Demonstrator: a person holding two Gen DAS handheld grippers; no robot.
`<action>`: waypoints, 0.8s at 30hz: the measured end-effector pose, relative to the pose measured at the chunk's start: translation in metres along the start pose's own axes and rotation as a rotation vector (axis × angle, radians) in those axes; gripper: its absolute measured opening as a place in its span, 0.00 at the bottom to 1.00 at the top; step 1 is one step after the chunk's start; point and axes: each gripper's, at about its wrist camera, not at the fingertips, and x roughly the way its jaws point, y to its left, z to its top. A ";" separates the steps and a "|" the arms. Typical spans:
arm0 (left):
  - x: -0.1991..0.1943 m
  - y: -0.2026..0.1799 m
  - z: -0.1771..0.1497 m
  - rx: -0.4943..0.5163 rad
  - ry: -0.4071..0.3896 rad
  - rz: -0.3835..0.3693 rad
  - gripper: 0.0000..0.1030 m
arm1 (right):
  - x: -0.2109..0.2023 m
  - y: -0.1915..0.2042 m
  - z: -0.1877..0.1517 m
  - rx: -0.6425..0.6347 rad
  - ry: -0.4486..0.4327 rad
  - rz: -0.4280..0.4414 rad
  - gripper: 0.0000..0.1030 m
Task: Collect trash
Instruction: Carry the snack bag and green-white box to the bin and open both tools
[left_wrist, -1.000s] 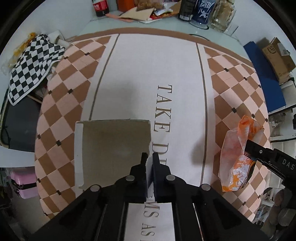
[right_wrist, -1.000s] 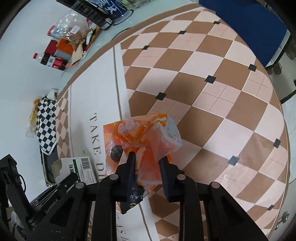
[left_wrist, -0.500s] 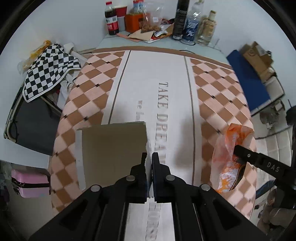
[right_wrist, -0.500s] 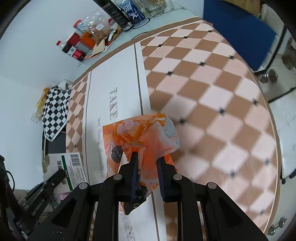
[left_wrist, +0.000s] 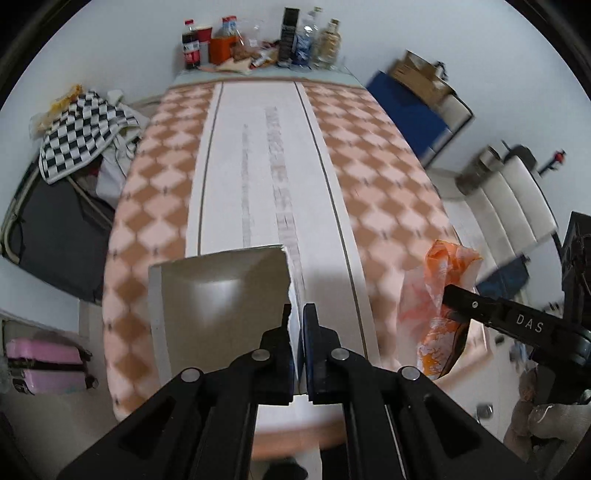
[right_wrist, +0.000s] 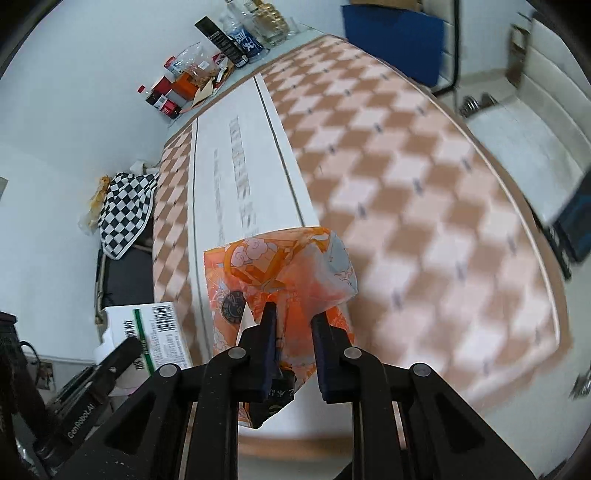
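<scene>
Bed cover (left_wrist: 236, 177): lettering blurred, unreadable. Left gripper (left_wrist: 297, 314) clamped on flattened carton (left_wrist: 221, 291); right gripper (right_wrist: 293, 314) grips orange wrapper (right_wrist: 280, 269), jaws having just tightened.

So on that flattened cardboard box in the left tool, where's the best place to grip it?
The thin edge, as here. The cardboard box is a flat sheet with no bulk to wrap around, so an edge-on pinch suits it. The left tool is shut on its right edge near the corner, coming from the camera side; nearer mid-edge would probably swing less.

Black grippers (left_wrist: 295, 317) — 2 fingers, silver screws, white "DAS" lettering.
</scene>
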 end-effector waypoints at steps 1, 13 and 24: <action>-0.005 -0.002 -0.016 0.003 0.014 -0.017 0.02 | -0.008 -0.005 -0.021 0.008 0.004 -0.003 0.18; 0.000 -0.017 -0.179 -0.069 0.226 -0.174 0.02 | -0.019 -0.090 -0.226 0.079 0.223 -0.040 0.18; 0.145 -0.014 -0.266 -0.178 0.398 -0.149 0.02 | 0.108 -0.199 -0.302 0.131 0.381 -0.105 0.18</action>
